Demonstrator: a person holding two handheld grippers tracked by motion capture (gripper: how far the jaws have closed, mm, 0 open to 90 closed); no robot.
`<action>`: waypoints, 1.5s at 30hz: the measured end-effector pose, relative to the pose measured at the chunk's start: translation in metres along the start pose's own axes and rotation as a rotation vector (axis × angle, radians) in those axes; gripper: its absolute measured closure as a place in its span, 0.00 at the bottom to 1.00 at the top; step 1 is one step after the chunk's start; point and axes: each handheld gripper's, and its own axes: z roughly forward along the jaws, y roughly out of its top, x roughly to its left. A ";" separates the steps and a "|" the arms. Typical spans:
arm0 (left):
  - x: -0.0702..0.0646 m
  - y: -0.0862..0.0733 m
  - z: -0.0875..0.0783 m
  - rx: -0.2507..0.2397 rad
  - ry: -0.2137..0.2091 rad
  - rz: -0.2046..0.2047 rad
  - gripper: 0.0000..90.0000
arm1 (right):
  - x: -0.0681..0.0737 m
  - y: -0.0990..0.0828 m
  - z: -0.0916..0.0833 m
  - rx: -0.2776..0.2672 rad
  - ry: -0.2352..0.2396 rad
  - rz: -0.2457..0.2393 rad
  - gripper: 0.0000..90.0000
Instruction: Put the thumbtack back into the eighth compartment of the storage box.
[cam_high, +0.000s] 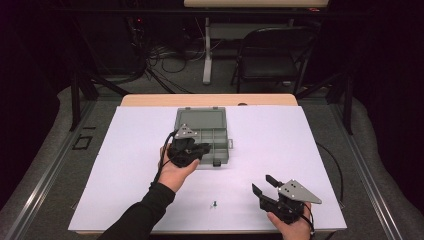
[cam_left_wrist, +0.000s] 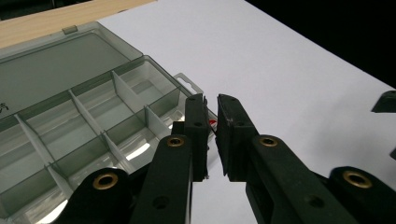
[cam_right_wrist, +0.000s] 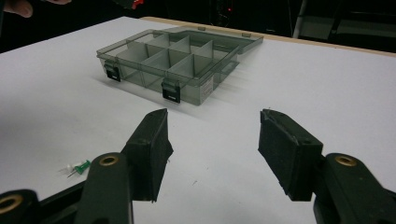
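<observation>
A clear grey compartment box (cam_high: 201, 118) lies open at the middle of the white sheet, its lid flat behind it; it also appears in the left gripper view (cam_left_wrist: 93, 112) and the right gripper view (cam_right_wrist: 168, 56). My left gripper (cam_high: 205, 147) hovers over the box's front left part. Its jaws are almost together (cam_left_wrist: 211, 98), pinching a small red pin (cam_left_wrist: 212, 123). A green push pin (cam_high: 214, 204) lies on the sheet near the front edge (cam_right_wrist: 80, 167). To its right my right gripper (cam_high: 263, 183) rests low, open (cam_right_wrist: 213, 114), with nothing between its jaws.
The white sheet (cam_high: 280, 145) covers a wooden table (cam_high: 150, 100). Behind the table stand a black folding chair (cam_high: 272, 50) and a desk leg (cam_high: 206, 55), with cables on the floor (cam_high: 165, 52). A cable (cam_high: 336, 165) hangs off the right edge.
</observation>
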 end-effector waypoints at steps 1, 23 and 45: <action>0.001 0.002 0.006 0.017 0.004 -0.001 0.92 | 0.000 0.000 0.000 0.000 0.000 0.001 0.47; 0.008 -0.001 0.062 0.094 0.031 -0.043 0.92 | -0.002 0.000 0.001 0.000 0.006 0.008 0.47; 0.009 -0.013 0.084 0.163 0.056 -0.036 0.90 | -0.003 0.000 0.001 0.003 0.010 0.014 0.47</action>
